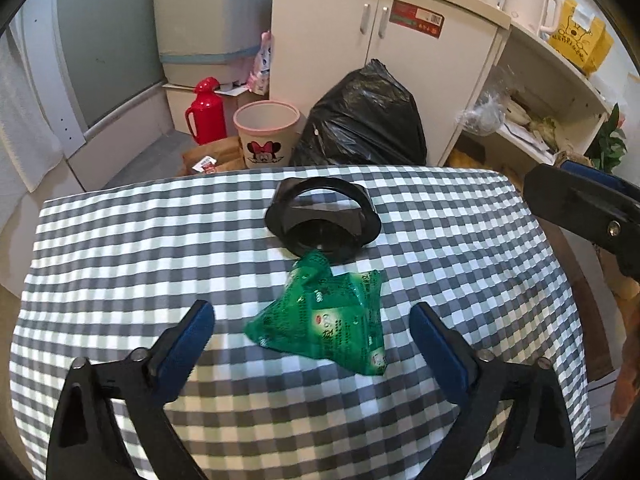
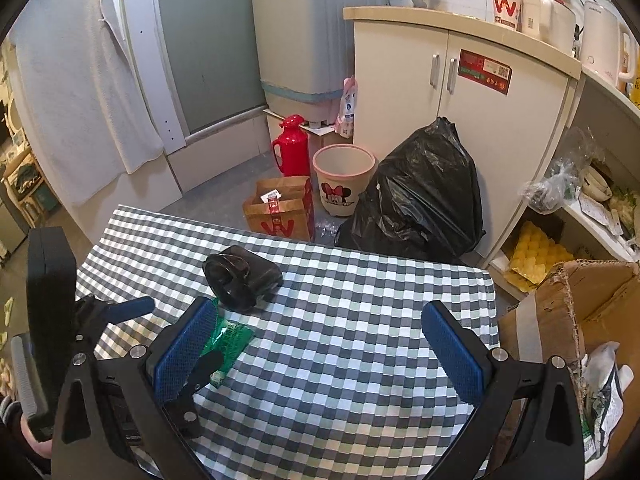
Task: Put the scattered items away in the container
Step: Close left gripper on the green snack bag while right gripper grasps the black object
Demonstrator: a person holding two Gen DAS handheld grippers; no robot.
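Checked grey-and-white cloth covers the tabletop (image 1: 120, 260), and beyond its far edge the floor is crowded, from left to right: a red plastic thermos jug (image 1: 206, 110), a brown paper bag (image 2: 280, 210) with red print, a pale bin with a cartoon mouse on its side (image 1: 266, 134), a bulging black rubbish sack (image 1: 364, 116) and a cream two-door cabinet (image 1: 400, 52). On the cloth a crumpled green foil wrapper (image 1: 328, 316) lies with its far tip touching a black plastic piece with a round opening (image 1: 322, 216). The left tongs (image 1: 312, 326) hover low over the tabletop, their blue-padded fingers spread wide on either side of the wrapper without touching it. The right tongs (image 2: 320, 338) are held higher and to the right over bare cloth, also spread and holding nothing. A torn brown cardboard box (image 2: 580, 312) stands just off the tabletop's right edge, with crumpled packaging inside.
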